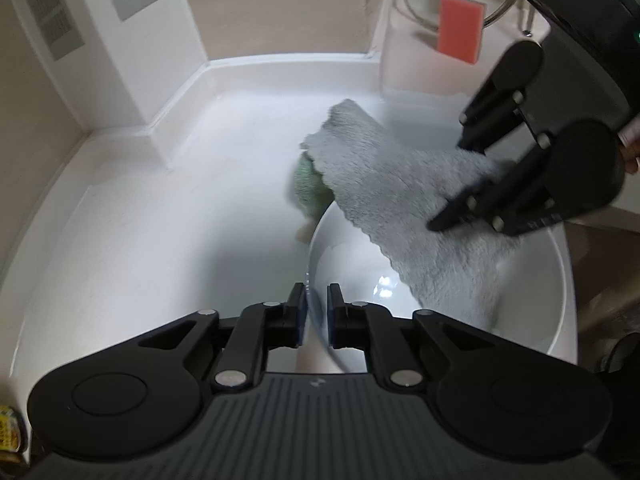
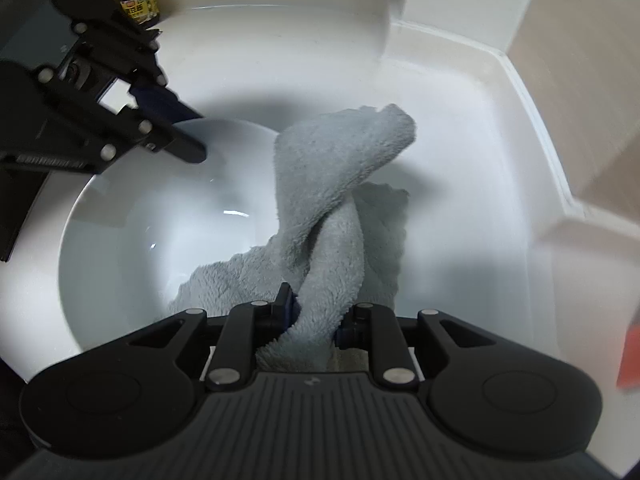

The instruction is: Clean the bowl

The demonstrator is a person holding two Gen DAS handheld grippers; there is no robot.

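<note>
Wiping step: left claw (image 1: 317, 312) clamped on bowl (image 1: 528, 312) rim; right claw (image 2: 316, 316) clamped on cloth (image 2: 320, 184). Next: sweep inner wall.

Green item (image 1: 308, 184) ahead of left gripper (image 1: 317, 312): blurred, mostly hidden under cloth (image 1: 400, 192). Bowl (image 1: 532, 320) floor partly covered by cloth. Jar (image 2: 138, 0) label too small to read.

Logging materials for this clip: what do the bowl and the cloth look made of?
Bowl: probably glazed ceramic, possibly melamine; white, glossy, with sharp light reflections inside. Cloth: grey microfibre or plush terry by its fuzzy nap, limp and twisted where the right gripper pinches it.
</note>
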